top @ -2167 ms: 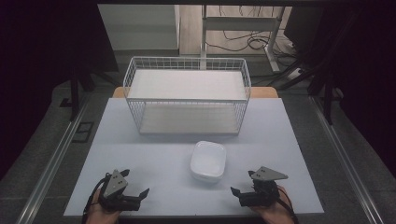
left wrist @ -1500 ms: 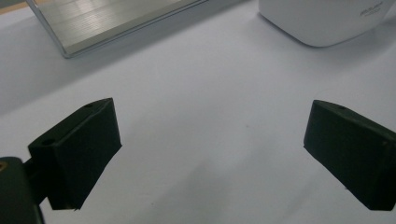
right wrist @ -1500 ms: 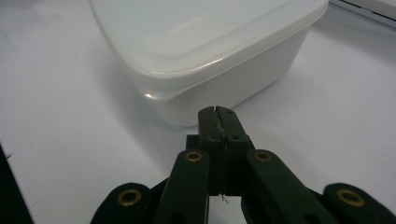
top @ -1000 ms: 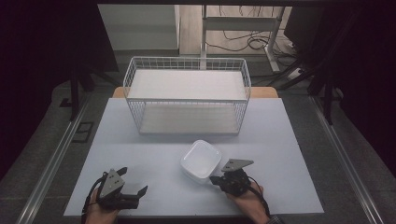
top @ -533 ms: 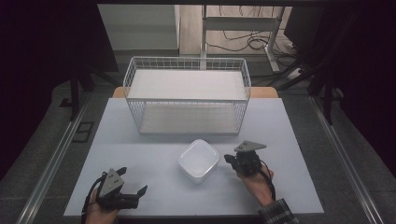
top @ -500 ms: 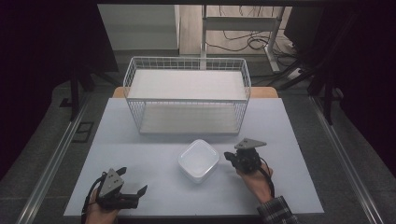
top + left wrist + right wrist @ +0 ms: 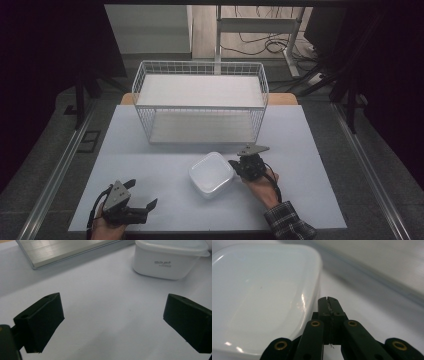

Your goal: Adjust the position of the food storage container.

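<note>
A white lidded plastic container [image 7: 211,174] sits flat on the white table [image 7: 310,145], in front of the wire basket. My right gripper [image 7: 234,164] lies just right of it, jaws pressed together with nothing between them. In the right gripper view the shut jaw tips [image 7: 328,300] sit beside the container [image 7: 262,295] at its rounded edge; I cannot tell whether they touch it. My left gripper [image 7: 142,194] rests at the table's near left, open, with bare table between its jaws [image 7: 112,317]. The container [image 7: 170,260] stands farther off in that view.
A white wire basket [image 7: 200,64] with a pale board inside stands at the back middle of the table; its base [image 7: 62,250] shows in the left gripper view. Dark floor, cables and table legs lie beyond.
My right gripper has moved away from the person and then left, up to the container's right side. The container, tilted a second ago, now lies flat. The left gripper has stayed put.
</note>
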